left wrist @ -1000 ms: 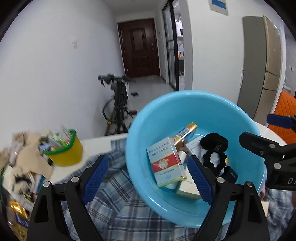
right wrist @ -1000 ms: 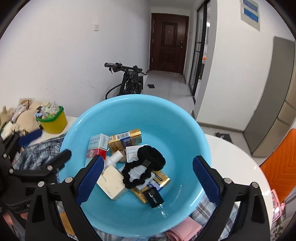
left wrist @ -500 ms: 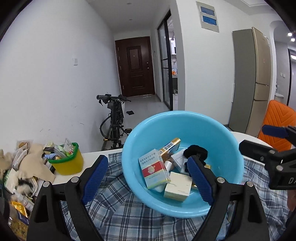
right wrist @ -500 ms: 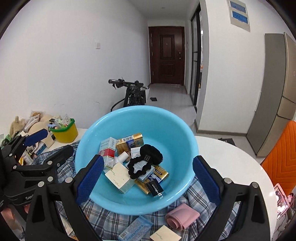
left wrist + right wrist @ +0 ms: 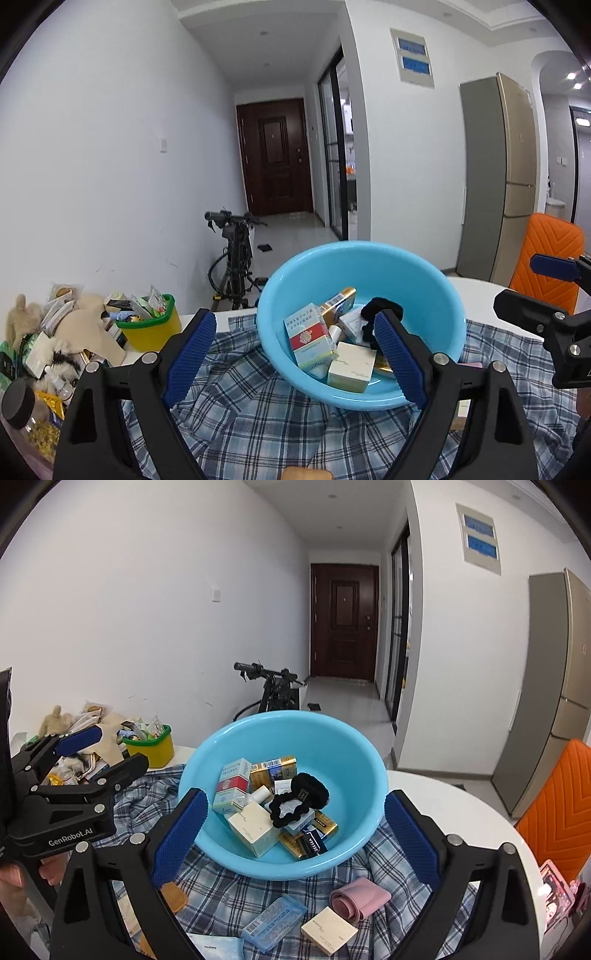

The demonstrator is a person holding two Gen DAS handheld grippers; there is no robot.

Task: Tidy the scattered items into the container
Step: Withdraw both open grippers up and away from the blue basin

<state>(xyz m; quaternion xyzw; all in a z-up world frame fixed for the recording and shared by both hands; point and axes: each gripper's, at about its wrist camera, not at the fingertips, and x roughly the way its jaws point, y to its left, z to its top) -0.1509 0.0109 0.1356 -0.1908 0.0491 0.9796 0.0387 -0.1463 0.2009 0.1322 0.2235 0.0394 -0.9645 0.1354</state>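
A blue basin (image 5: 284, 797) is seen resting on a plaid cloth (image 5: 229, 893) spread over a white round table (image 5: 454, 805). The basin is positioned toward the far edge of the cloth. Inside the basin, several items are piled together: a red-and-white carton (image 5: 232, 781), a gold carton (image 5: 273, 770), a cream box (image 5: 253, 829), a black scrunchie (image 5: 299, 799), a small white bottle (image 5: 258, 794) and a dark pack (image 5: 314, 843).

Four items are left on the cloth at its near edge, just outside the basin: a pink roll (image 5: 360, 899), a tan square box (image 5: 328, 930), a blue packet (image 5: 275, 923) and an orange-brown piece (image 5: 173, 895). The pink roll lies just beside the basin wall; the tan box and the blue packet lie side by side nearer the camera.

The left gripper (image 5: 291, 363) is held above the cloth with its blue-padded jaws spread wide; nothing is held between them. The right gripper (image 5: 293, 836) is likewise spread wide and empty, with the basin framed between its fingers.

A yellow tub (image 5: 149, 744) with a green rim is placed at the far left edge of the table, beside a heap of clutter (image 5: 55, 332). A bicycle (image 5: 275, 690) is parked on the floor beyond the table, and an orange chair (image 5: 557, 801) stands to the right.
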